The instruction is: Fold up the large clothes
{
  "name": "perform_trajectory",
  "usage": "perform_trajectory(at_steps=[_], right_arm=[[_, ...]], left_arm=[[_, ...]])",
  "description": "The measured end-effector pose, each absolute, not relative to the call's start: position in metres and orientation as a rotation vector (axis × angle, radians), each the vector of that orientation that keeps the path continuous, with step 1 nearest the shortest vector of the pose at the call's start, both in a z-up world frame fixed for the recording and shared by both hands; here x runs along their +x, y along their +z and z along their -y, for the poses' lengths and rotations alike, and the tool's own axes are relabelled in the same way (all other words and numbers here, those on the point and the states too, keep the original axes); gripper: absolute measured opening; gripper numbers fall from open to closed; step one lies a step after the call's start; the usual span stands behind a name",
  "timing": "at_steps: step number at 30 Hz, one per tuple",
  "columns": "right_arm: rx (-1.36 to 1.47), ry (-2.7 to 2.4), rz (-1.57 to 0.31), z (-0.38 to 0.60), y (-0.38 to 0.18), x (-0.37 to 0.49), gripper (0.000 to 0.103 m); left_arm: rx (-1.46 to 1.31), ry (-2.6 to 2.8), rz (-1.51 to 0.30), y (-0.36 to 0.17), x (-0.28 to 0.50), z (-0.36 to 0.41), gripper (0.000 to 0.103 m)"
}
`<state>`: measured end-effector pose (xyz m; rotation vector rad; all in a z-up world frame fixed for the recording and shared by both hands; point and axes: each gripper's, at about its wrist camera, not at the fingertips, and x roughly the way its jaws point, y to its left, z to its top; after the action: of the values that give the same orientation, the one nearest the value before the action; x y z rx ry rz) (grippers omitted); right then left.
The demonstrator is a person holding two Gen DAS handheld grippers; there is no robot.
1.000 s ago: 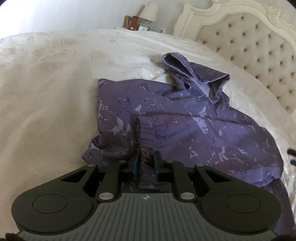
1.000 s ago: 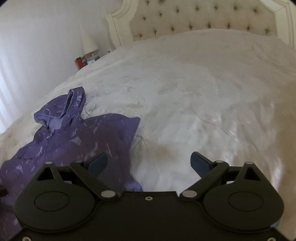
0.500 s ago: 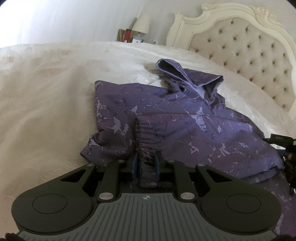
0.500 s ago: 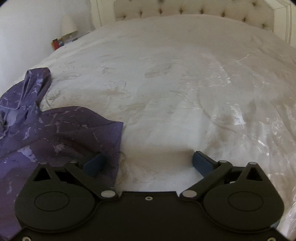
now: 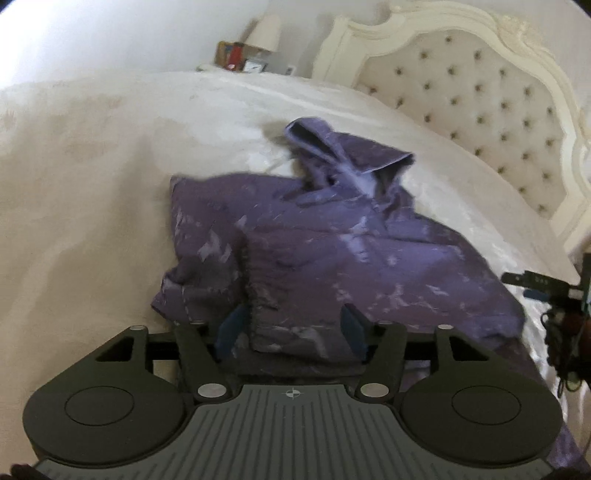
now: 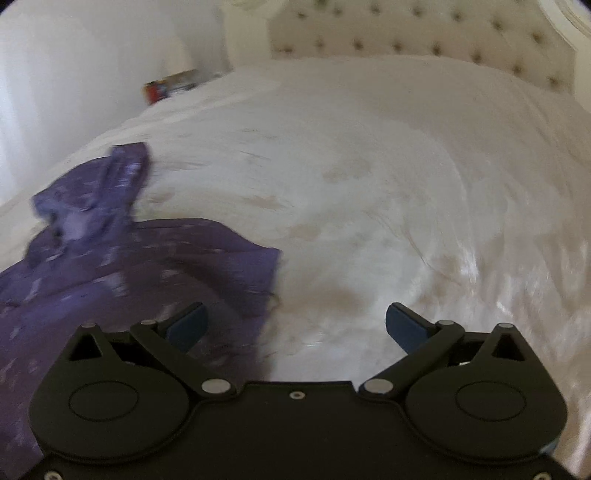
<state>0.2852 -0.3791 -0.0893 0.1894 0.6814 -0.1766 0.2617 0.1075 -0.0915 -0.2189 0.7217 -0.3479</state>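
I see the purple hooded jacket with pale marbled print [image 5: 332, 251] lying crumpled on the cream satin-covered bed [image 5: 92, 206], its hood [image 5: 347, 155] pointing toward the cream tufted headboard [image 5: 480, 110]. My left gripper [image 5: 291, 326] is at the jacket's near edge, its jaws opening; the gathered sleeve cuff [image 5: 258, 295] sits between them, and the pads no longer press it. My right gripper [image 6: 295, 323] hangs over the jacket's right edge and bare bedcover, jaws spread wide, gripping nothing. A white lamp [image 5: 264, 29] stands beyond the jacket.
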Motion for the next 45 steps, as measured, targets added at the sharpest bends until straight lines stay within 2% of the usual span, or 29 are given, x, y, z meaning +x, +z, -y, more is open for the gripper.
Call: perform_trajectory(at_steps=[6, 12, 23, 36, 45], right_arm=[[0.158, -0.038, -0.648, 0.351, -0.052, 0.293, 0.102], [0.156, 0.064, -0.632, 0.312, -0.035, 0.336, 0.102], [0.081, 0.131, -0.641, 0.251, -0.052, 0.436, 0.102], [0.026, 0.111, -0.641, 0.249, -0.083, 0.499, 0.102], [0.395, -0.040, -0.703, 0.354, -0.123, 0.503, 0.099]], left_arm=[[-0.177, -0.393, -0.664, -0.045, 0.272, -0.095, 0.069], [-0.129, -0.413, -0.620, -0.026, 0.329, -0.061, 0.070], [-0.119, -0.332, -0.676, -0.075, 0.448, -0.015, 0.071], [0.044, -0.243, -0.605, -0.094, 0.513, 0.002, 0.071], [-0.108, -0.136, -0.698, -0.128, 0.510, -0.057, 0.070]])
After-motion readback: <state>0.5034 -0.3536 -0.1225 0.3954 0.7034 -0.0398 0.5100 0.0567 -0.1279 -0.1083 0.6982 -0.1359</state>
